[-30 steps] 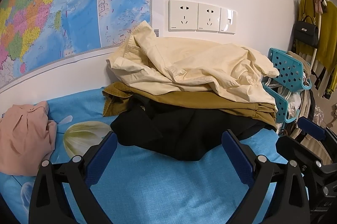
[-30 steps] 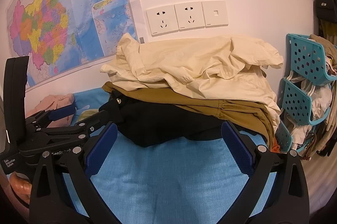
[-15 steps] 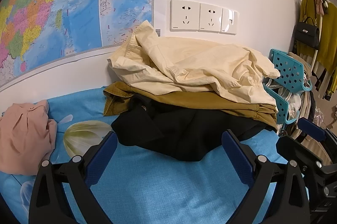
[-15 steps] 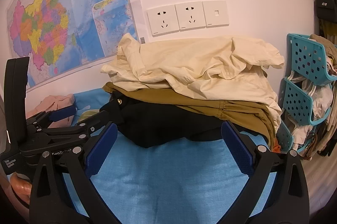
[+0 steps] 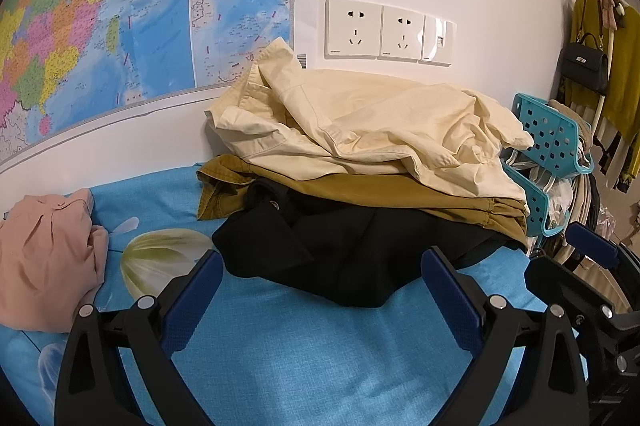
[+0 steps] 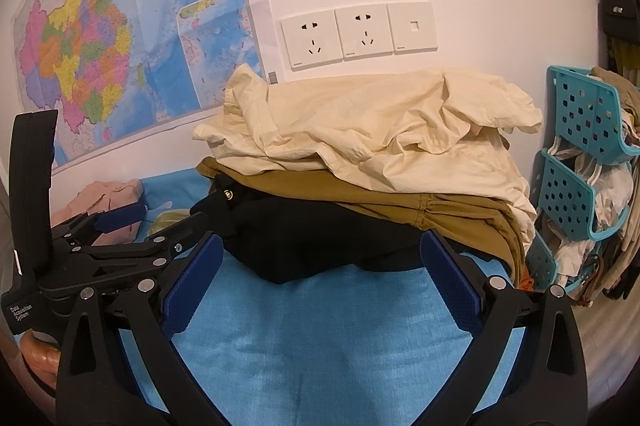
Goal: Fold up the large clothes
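Left claw (image 5: 320, 300): released, blue pads spread wide, empty, hovering low over the bed.
Right claw (image 6: 320, 282): released too, pads wide apart, nothing between them; just beside the left claw, on its right.
Bed (image 5: 304, 358): bright blue sheet with a pale flower print, bare in the near part.
Black garment (image 5: 344, 254): bottom of the pile, rumpled, near edge spilling onto the sheet just ahead of both claws.
Mustard garment (image 5: 384, 191): middle layer, sandwiched flat.
Cream shirt (image 5: 360, 133): top of the pile, crumpled, collar end raised at the left, against the wall.
Pink garment (image 5: 44, 266): bunched alone at the far left of the bed, well apart from the pile.
Wall: map at the left, white sockets above the pile; teal baskets (image 6: 588, 161) at the right.
Step in hand, judged: reaching for one garment to spread out.
Doing it well: top layer first; pinch only the cream cloth, each claw at a separate edge, then lift clear so the lower layers stay put.
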